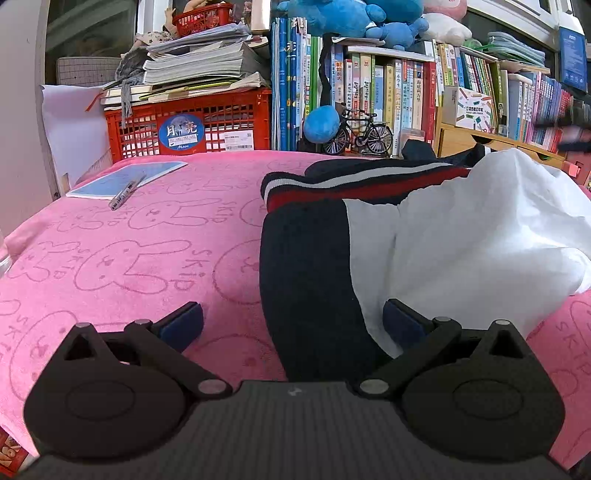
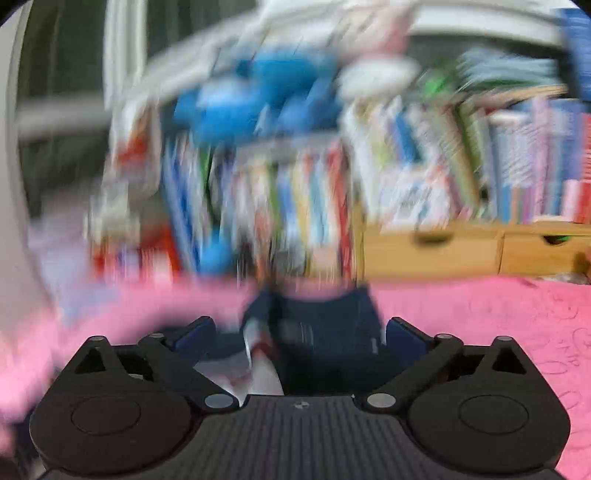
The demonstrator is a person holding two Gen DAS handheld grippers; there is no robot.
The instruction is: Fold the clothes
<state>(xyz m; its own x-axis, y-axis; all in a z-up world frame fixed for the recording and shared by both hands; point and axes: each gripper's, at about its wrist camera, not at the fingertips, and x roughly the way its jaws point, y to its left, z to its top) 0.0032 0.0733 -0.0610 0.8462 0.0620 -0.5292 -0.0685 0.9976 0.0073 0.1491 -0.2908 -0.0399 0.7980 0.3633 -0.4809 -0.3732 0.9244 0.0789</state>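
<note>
A navy garment [image 1: 306,280] with a red and white striped band and a white lining [image 1: 461,236] lies crumpled on the pink rabbit-print towel [image 1: 129,240]. My left gripper [image 1: 293,323] is open, its jaws wide apart astride the navy edge near the white lining. The right wrist view is motion-blurred; my right gripper [image 2: 299,338] is open with navy and white cloth [image 2: 317,332] between and below its jaws. The right gripper shows as a dark blur at the far right of the left wrist view [image 1: 574,133].
A blue notebook [image 1: 125,179] with a pen [image 1: 125,194] lies at the towel's far left. Behind stand a red crate [image 1: 192,125] under stacked papers, rows of books [image 1: 369,92], a toy bicycle [image 1: 358,134], blue plush toys [image 1: 351,14] and wooden drawers [image 2: 480,251].
</note>
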